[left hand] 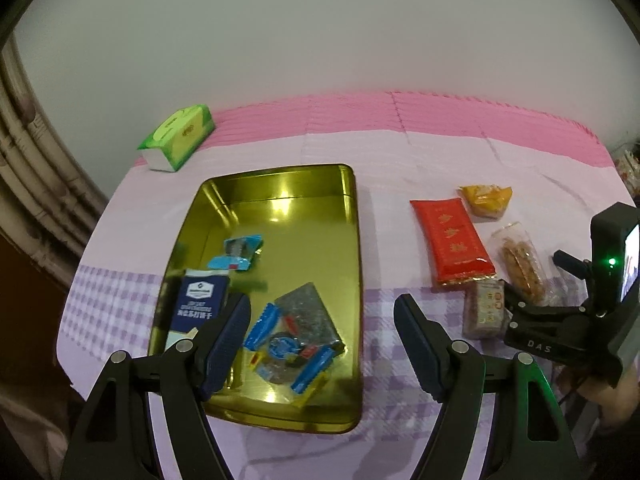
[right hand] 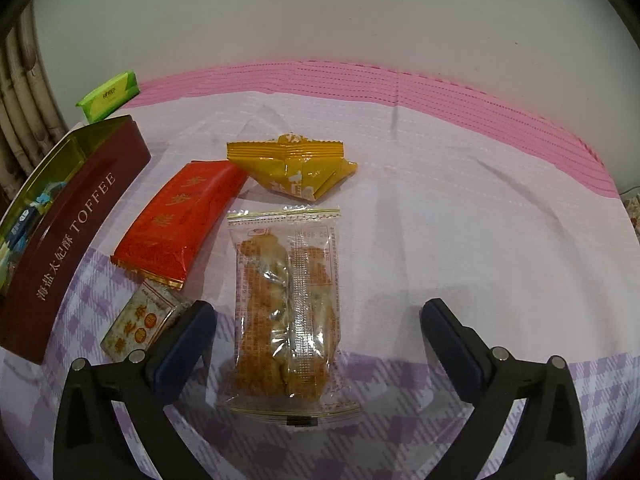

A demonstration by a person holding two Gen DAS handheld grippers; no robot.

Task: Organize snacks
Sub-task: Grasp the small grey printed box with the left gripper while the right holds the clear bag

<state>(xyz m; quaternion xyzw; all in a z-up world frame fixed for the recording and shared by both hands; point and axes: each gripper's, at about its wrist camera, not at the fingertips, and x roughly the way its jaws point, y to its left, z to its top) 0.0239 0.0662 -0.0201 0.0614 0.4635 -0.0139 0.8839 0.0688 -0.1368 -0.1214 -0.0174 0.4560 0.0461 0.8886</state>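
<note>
A gold tin (left hand: pixel 280 184) holds a navy packet (left hand: pixel 200 300), a small blue wrapper (left hand: pixel 240 254) and a silver-and-blue packet (left hand: pixel 296 320). My left gripper (left hand: pixel 322 304) hovers open over the tin's near right part, nothing between its fingers. Right of the tin lie a red packet (right hand: pixel 180 220), a yellow packet (right hand: pixel 292 168), a small square packet (right hand: pixel 138 326) and a clear packet of brown crisps (right hand: pixel 286 300). My right gripper (right hand: pixel 318 307) stands wide open around the clear packet, which lies flat on the cloth, its pads apart from it.
A green tissue pack (left hand: pixel 178 136) sits at the back left of the table. The tin's brown outer wall (right hand: pixel 76 220) reads TOFFEE. A pink and lilac checked cloth (right hand: pixel 480 200) covers the table. The right gripper's camera housing (left hand: pixel 612 264) stands beside the snacks.
</note>
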